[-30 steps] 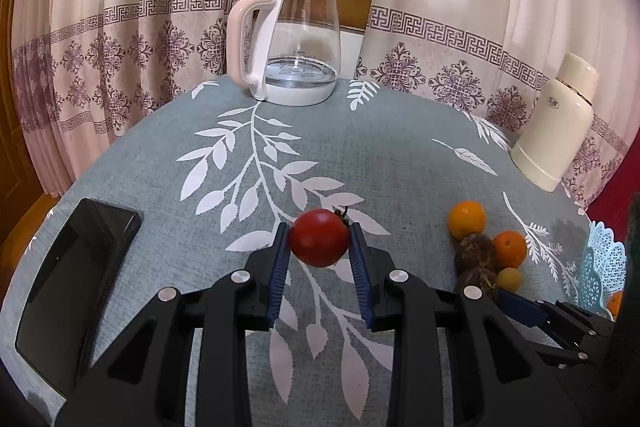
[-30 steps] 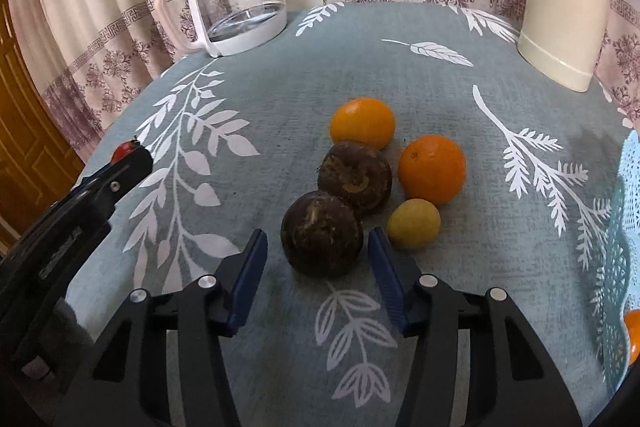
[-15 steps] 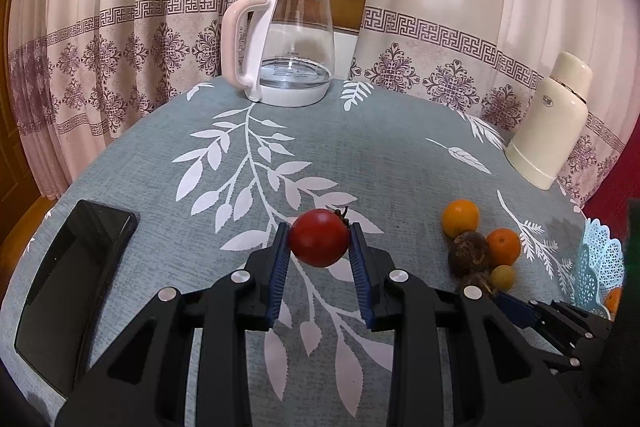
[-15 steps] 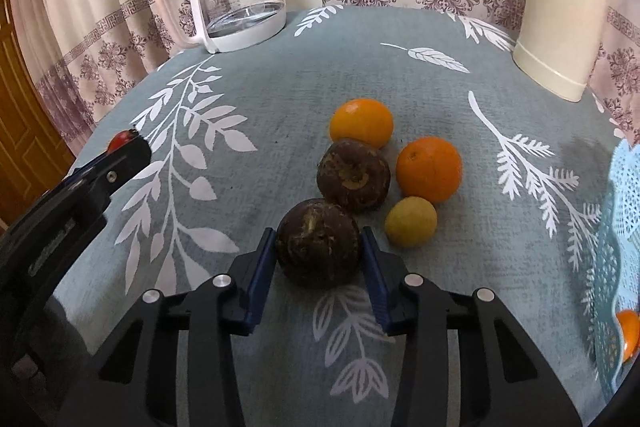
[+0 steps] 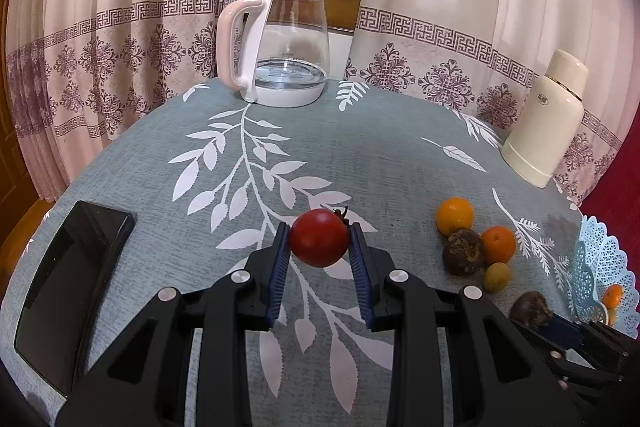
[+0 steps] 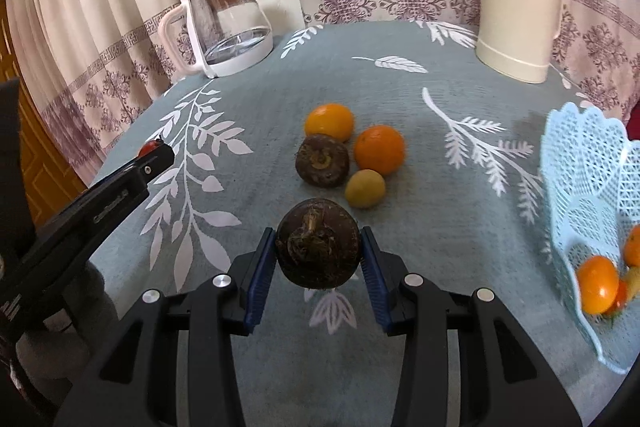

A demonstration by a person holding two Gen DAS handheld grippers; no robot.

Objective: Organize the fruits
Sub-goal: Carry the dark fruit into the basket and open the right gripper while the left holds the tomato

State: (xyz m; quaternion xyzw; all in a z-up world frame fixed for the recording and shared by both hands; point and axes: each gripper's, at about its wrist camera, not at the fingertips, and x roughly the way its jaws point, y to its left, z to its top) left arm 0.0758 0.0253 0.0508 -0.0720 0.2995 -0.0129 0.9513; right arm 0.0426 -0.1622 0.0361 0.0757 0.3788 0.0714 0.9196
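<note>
My left gripper (image 5: 319, 247) is shut on a red tomato (image 5: 319, 242), held just above the tablecloth. My right gripper (image 6: 319, 254) is shut on a dark brown round fruit (image 6: 318, 247), lifted off the table; the same fruit (image 5: 530, 308) shows at the lower right of the left wrist view. On the cloth ahead lie a second brown fruit (image 6: 322, 160), two oranges (image 6: 329, 121) (image 6: 379, 148) and a small yellow-green fruit (image 6: 365, 188). A light blue lattice basket (image 6: 580, 163) at the right holds several orange fruits (image 6: 597, 283).
A glass kettle with a pink handle (image 5: 282, 51) stands at the table's far edge, a cream thermos (image 5: 547, 119) at the far right. A black phone (image 5: 64, 279) lies at the left edge. Curtains hang behind the round table (image 5: 360, 131).
My right gripper closed on the nearer brown fruit, then lifted it and drew it back toward the basket side. The left gripper kept the tomato still.
</note>
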